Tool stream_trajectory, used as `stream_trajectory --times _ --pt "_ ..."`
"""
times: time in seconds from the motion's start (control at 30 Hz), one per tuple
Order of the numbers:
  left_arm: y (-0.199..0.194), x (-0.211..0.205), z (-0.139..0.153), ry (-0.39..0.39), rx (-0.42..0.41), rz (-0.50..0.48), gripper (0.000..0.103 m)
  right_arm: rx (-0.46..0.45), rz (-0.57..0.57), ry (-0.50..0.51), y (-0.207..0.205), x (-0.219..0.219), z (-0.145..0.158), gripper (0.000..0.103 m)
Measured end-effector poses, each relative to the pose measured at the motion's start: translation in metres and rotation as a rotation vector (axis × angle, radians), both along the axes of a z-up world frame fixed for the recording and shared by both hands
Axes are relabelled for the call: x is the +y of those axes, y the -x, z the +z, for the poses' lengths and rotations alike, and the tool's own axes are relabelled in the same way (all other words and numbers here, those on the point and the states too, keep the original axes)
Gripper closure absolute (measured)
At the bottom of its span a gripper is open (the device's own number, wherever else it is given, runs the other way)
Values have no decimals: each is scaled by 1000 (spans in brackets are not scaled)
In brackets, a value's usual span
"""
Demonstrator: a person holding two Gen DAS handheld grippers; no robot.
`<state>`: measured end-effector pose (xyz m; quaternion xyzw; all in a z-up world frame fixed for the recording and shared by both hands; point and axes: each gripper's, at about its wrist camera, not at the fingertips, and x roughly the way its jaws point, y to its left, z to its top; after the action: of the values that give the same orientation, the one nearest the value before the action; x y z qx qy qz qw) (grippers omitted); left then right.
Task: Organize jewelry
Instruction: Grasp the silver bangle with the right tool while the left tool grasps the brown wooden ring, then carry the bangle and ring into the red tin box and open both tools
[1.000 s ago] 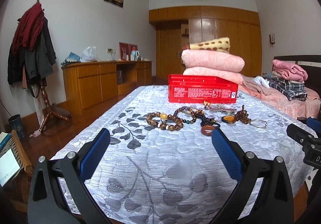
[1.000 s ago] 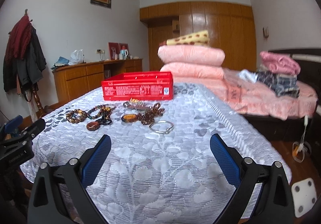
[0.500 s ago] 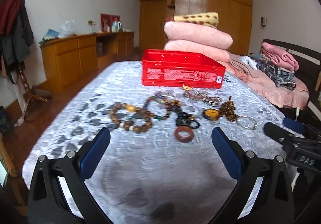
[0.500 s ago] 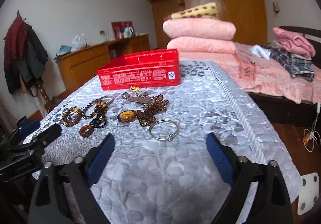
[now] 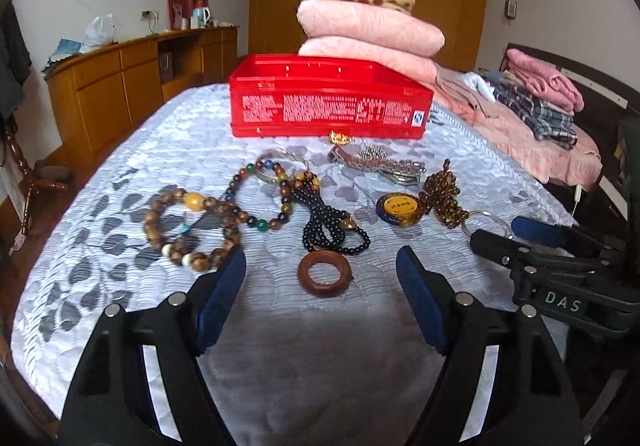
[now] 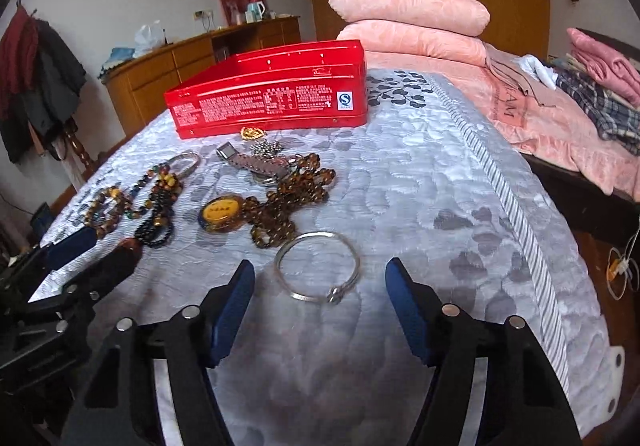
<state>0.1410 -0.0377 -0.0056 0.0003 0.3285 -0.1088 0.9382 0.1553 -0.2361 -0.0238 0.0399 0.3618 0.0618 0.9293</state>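
Reddish-brown wood ring [image 5: 325,274] lies flat on the grey quilted bed [image 5: 120,174], straight ahead of my left hand-held gripper [image 5: 321,300] and just beyond its blue pads [image 5: 222,298], centred on the gap; being round, it has no long axis to line up with. My left hand-held gripper is spread wide, holding nothing, low over the quilt and pointing toward the red tin box [image 5: 328,102] at the far side of the jewelry. My right hand-held gripper [image 6: 320,304] is likewise wide open and empty, with the silver bangle [image 6: 318,266] flat just in front of it, partly between its tips. Each hand is nearest its own piece; the beaded strands lie between these and the box
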Motion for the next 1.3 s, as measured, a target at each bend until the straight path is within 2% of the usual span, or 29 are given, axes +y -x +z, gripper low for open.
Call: stream_trajectory --times 0.07,0.17,0.23,0.27,0.33,0.4,0.63,0.87,1.07,1.3 --pt "-7 -2 -6 16 40 -12 38 14 0 22 -6 -1 0 43" --pt "-8 -7 -9 -9 35 -13 39 14 7 56 -8 2 0 48" --pt "-8 -8 -9 -16 35 -10 50 4 23 65 -5 5 -1 58" --pt "-9 -7 -9 -15 35 -5 57 4 26 63 -6 5 -1 58" --pt "-11 -5 -8 -4 41 5 63 2 28 70 -6 6 0 58" --pt "-12 -2 -8 8 43 6 74 2 29 69 -6 6 0 58" --pt "-6 4 -2 27 41 2 74 -1 25 28 -2 -2 6 58" --pt "2 9 29 45 -40 -3 74 -60 30 24 -1 -8 32 58" --pt "-27 9 58 57 -99 -21 74 -129 39 29 -23 -10 63 58" --pt "-92 8 98 52 -171 -16 74 -197 77 -12 -86 -10 105 58"
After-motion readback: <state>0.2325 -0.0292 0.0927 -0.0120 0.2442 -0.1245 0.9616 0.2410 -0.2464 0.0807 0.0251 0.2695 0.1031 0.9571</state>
